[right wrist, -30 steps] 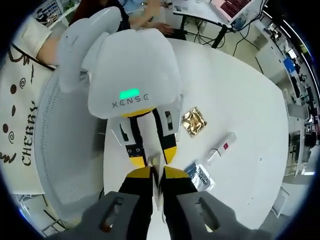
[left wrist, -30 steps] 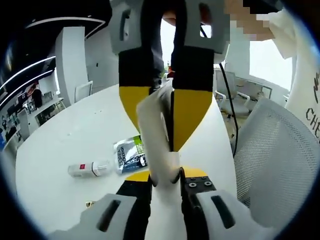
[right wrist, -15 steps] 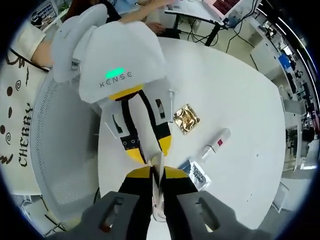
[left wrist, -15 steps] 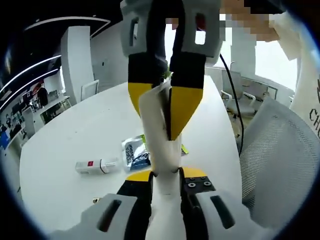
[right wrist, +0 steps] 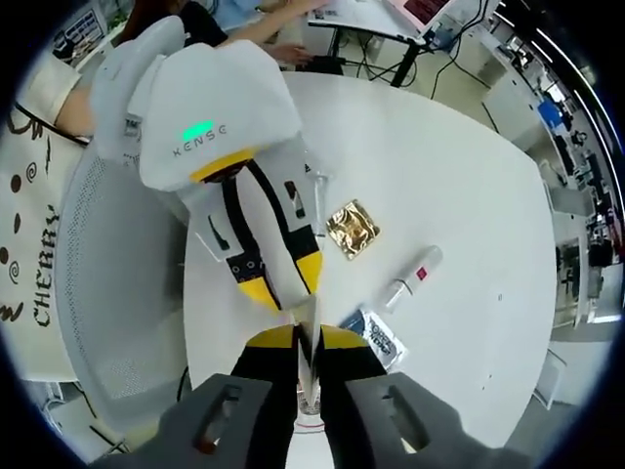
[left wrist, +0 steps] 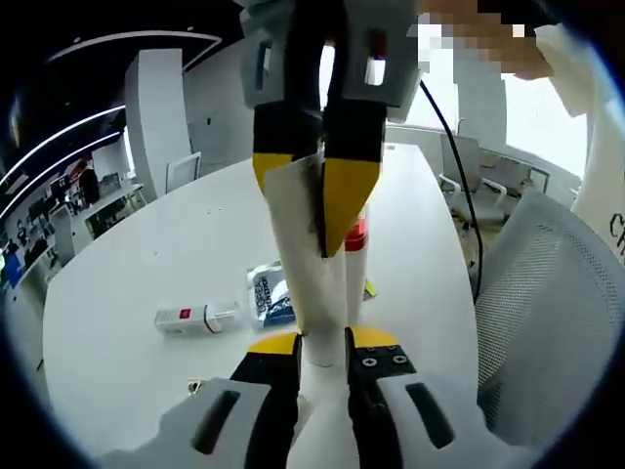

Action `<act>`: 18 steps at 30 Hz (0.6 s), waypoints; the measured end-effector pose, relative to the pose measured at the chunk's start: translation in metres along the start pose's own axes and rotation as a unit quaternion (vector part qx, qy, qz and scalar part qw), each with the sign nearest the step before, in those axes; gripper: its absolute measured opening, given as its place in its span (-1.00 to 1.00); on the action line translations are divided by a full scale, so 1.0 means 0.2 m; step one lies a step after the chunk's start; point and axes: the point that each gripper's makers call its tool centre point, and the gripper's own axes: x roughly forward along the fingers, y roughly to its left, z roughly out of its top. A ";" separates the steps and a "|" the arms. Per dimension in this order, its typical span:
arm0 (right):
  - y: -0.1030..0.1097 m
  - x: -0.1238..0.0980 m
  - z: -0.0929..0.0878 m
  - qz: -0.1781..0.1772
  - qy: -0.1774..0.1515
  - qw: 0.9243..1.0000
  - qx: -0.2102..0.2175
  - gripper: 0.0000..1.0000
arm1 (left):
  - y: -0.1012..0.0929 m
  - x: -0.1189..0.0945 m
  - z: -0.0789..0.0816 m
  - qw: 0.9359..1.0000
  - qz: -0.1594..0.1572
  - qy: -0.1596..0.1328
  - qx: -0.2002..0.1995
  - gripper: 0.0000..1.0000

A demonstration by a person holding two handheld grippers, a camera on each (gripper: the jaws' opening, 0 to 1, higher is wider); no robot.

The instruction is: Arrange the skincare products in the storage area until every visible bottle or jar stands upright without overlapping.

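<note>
Your right gripper point(right wrist: 307, 342) and left gripper point(left wrist: 322, 354) both pinch the white squeeze tube point(left wrist: 314, 283) above the round white table point(right wrist: 459, 195), its long axis toward 12 o'clock in the left gripper view, while the right gripper view adds a gold foil sachet point(right wrist: 353, 229) at 12 o'clock.

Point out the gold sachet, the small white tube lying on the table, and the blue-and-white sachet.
gold sachet point(right wrist: 353, 230), right gripper view, centre of its foil face.
small white tube point(left wrist: 196, 318), left gripper view, middle of its body.
blue-and-white sachet point(right wrist: 377, 339), right gripper view, its printed front.
</note>
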 end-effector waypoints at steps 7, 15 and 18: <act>-0.02 0.00 -0.01 0.001 0.002 1.000 0.022 -0.87 | -0.01 0.01 -0.01 1.000 -0.003 0.005 0.003 -0.73; 0.00 0.00 -0.01 0.016 0.002 0.999 0.033 -0.88 | -0.01 0.01 -0.02 1.000 -0.006 0.006 0.000 -0.75; 0.01 0.00 -0.01 0.024 0.005 0.999 0.037 -0.88 | -0.01 0.00 -0.02 1.000 -0.009 0.006 -0.002 -0.74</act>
